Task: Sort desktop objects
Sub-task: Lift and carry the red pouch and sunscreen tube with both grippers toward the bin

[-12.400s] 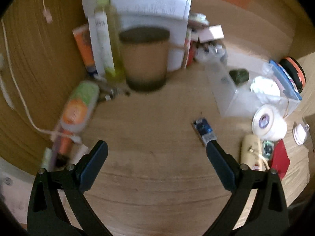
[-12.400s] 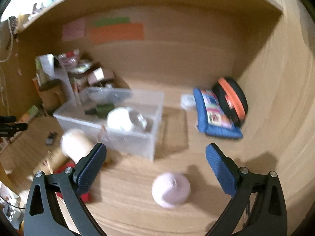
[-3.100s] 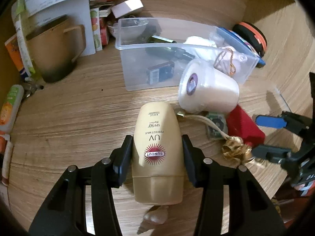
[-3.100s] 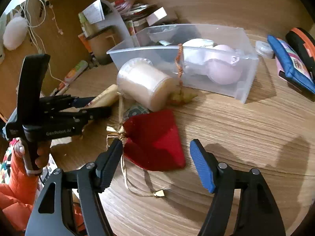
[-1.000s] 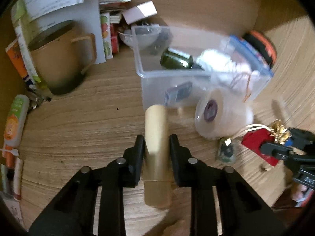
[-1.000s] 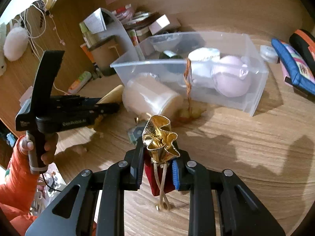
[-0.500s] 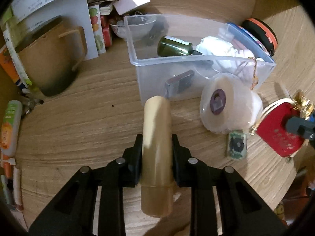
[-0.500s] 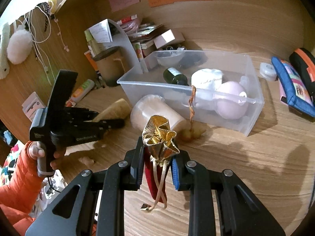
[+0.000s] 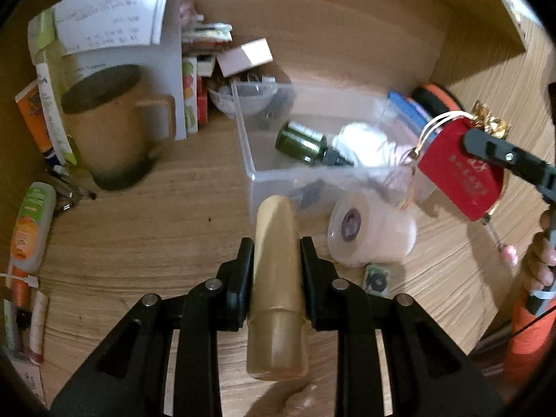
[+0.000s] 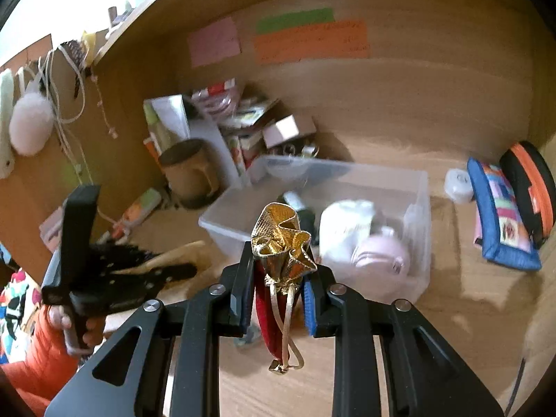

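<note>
Left wrist: one tube (image 9: 276,264), one pouch (image 9: 460,177)

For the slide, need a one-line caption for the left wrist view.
Left gripper clamps a tan plastic tube before the clear plastic bin; right gripper carries a red pouch.

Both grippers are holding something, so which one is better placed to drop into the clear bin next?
Probably the right gripper: its red pouch hangs lifted at the bin wall. The left gripper holds its tube short of the near wall, beside a white tub.
</note>
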Demonstrator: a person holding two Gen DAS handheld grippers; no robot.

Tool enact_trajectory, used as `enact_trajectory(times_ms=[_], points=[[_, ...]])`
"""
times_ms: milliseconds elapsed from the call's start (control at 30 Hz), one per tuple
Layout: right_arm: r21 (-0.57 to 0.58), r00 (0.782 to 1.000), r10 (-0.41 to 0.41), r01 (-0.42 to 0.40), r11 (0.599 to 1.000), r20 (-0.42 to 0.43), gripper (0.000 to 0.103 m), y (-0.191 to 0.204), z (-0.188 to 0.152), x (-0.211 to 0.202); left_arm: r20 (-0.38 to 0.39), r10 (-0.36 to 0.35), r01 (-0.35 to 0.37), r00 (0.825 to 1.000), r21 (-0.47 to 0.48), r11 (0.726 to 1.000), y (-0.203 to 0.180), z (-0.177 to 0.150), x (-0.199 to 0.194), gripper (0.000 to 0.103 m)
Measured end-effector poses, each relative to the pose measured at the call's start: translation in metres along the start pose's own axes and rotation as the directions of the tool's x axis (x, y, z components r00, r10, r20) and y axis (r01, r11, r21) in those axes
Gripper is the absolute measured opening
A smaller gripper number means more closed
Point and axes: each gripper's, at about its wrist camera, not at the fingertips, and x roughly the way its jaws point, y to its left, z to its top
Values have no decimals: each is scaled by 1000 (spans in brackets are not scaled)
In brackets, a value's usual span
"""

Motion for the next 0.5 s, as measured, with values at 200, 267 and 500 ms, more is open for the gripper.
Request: enact_trajectory(times_ms=[200,267,500], points=[[-20,1000,-10,10,1000,22,21,-5,17,-7,57,-13,14,998,-10,1000,2,21,-15,25],[-28,999,-22,22,999,27,21,-6,19,-9,68,-19,20,997,-9,1000,2,28,-19,25],[-28,999,-27,28,999,40,21,-14,31,-5,96,-44,44,994,-2,999,0,56,-24,25]])
